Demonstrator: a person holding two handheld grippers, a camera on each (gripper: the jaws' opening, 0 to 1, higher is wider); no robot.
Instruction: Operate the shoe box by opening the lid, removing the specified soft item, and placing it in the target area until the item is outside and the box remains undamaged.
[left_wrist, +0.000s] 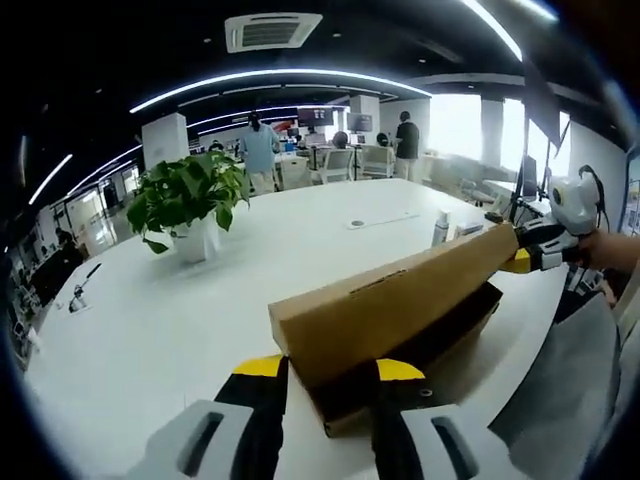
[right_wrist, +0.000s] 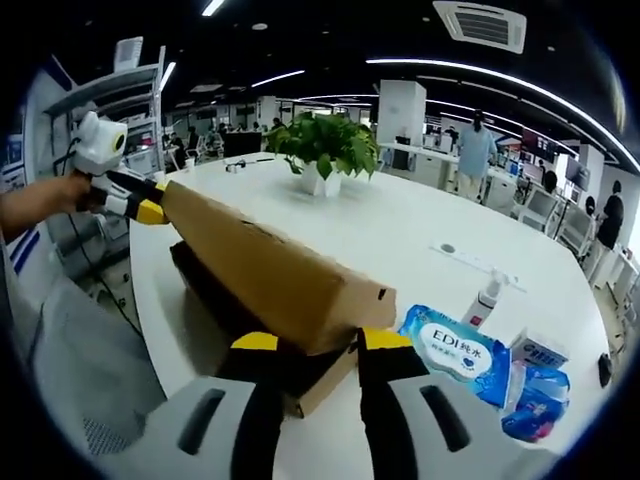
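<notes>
A brown cardboard shoe box (left_wrist: 455, 345) lies on the white table (left_wrist: 150, 330), its lid (left_wrist: 400, 290) raised and tilted over the dark inside. My left gripper (left_wrist: 331, 368) has its yellow-tipped jaws on either side of the lid's near end. At the far end my right gripper (left_wrist: 535, 255) holds the lid. In the right gripper view the lid (right_wrist: 270, 265) runs away from my right gripper (right_wrist: 320, 341), whose jaws clasp its near corner, to my left gripper (right_wrist: 140, 205) at the other end. What lies in the box (right_wrist: 205, 285) is hidden.
A potted plant (left_wrist: 190, 200) stands mid-table. Beside the box lie a blue wet-wipe pack (right_wrist: 455, 350), more blue packets (right_wrist: 535, 400) and a small white bottle (right_wrist: 485, 300). A person's grey clothing (left_wrist: 560, 400) is close to the table edge. People stand far behind.
</notes>
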